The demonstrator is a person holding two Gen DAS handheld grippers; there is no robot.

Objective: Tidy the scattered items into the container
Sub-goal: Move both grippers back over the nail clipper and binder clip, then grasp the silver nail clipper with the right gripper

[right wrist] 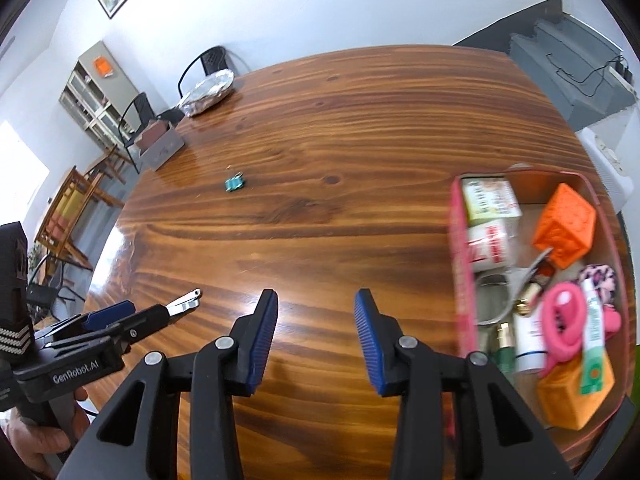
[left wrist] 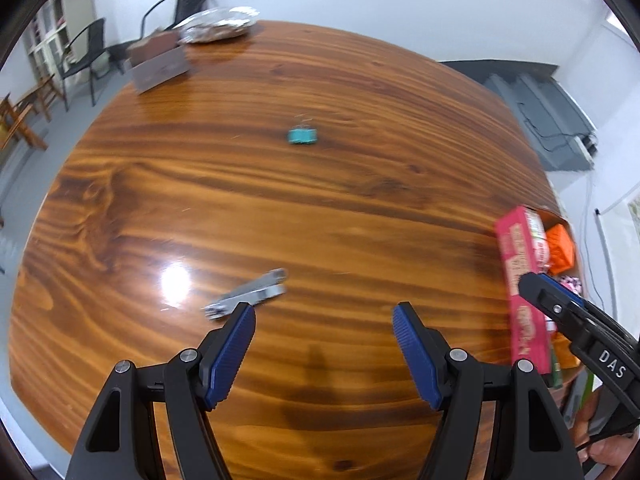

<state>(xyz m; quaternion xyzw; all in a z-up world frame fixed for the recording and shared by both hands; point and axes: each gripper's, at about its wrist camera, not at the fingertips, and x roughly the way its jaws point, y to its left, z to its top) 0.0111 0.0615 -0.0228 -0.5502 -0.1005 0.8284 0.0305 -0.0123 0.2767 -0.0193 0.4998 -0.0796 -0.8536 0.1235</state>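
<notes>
nail clipper (left wrist: pixel 246 294) | blurred, tip behind left tongs (left wrist: pixel 324 344) | container (left wrist: pixel 520 280) cut off

left gripper (left wrist: pixel 324 322) | black arms | ribbed blue fingers (left wrist: pixel 240 334) | silver screws

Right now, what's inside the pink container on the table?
The pink container holds an orange cube, small boxes, bottles, a white tube and a pink ring. Whatever lies beneath them is covered.
</notes>
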